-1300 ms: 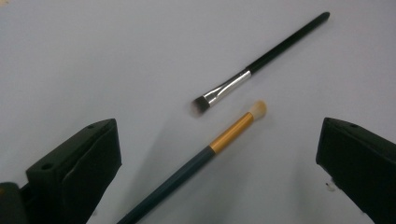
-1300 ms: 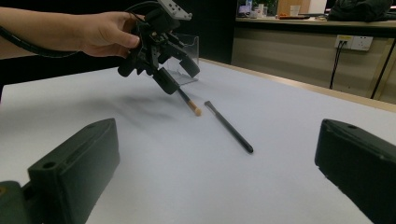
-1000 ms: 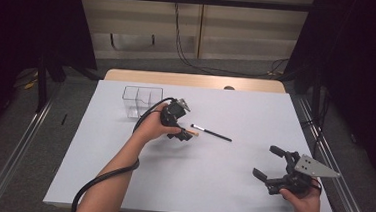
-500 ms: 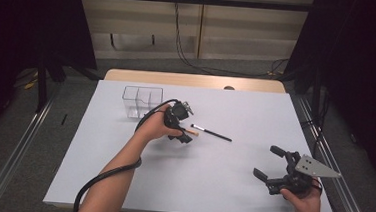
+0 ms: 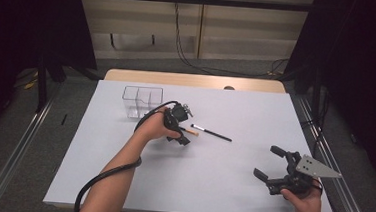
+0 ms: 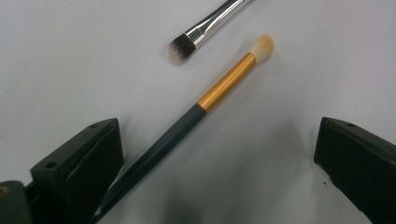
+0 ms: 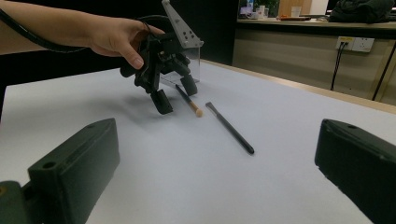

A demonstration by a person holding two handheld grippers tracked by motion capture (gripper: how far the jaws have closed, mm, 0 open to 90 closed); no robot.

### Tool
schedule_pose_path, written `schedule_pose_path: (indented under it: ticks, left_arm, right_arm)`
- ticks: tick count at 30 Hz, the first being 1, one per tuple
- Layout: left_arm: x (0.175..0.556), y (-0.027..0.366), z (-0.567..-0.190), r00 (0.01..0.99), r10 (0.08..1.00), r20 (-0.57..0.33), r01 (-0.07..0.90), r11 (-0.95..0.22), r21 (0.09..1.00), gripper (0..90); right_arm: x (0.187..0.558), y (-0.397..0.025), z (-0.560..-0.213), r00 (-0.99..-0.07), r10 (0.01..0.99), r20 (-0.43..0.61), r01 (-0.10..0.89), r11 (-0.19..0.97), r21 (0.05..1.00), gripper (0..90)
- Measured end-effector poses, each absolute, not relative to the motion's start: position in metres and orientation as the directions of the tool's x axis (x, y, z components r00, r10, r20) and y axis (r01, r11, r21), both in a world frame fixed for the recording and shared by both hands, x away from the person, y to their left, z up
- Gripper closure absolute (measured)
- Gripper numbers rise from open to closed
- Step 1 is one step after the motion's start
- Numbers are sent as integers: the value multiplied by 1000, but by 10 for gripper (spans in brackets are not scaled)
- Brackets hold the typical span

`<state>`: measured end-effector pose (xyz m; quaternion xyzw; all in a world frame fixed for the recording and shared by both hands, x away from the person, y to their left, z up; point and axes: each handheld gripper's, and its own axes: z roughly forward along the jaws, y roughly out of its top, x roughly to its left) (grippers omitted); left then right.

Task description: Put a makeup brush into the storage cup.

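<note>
A makeup brush (image 6: pixel 224 86) with a dark handle, gold ferrule and cream bristles lies flat on the white table (image 5: pixel 230 189). My left gripper (image 6: pixel 217 154) stands open straddling its handle, which runs close to the left jaw. In the high view the left gripper (image 5: pixel 179 130) sits at mid-table over this brush (image 5: pixel 190 131). A thin black brush (image 5: pixel 214 133) with a silver ferrule lies just right of it, its dark bristles (image 6: pixel 180 46) near the cream tip. My right gripper (image 5: pixel 272 164) is open near the front right, with nothing between its jaws.
A clear two-compartment box (image 5: pixel 142 100) stands behind and to the left of the left hand. The right gripper view looks across the table at the left gripper (image 7: pixel 176 93), both brushes (image 7: pixel 231 128) and the box behind them. A cable trails from the left gripper along the forearm.
The left gripper has shifted only slightly over the gold-ferrule brush. The right gripper has stayed where it was.
</note>
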<state>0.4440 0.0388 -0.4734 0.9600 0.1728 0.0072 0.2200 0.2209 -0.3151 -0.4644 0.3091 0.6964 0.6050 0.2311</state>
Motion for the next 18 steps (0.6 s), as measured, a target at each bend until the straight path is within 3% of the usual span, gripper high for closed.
schedule_pose_path:
  ticks: [18]
  left_arm:
    - [442, 40, -474, 941, 334, -49, 321, -841, 435, 28]
  right_arm:
    - [221, -316, -465, -699, 713, 52, 151, 76, 986, 0]
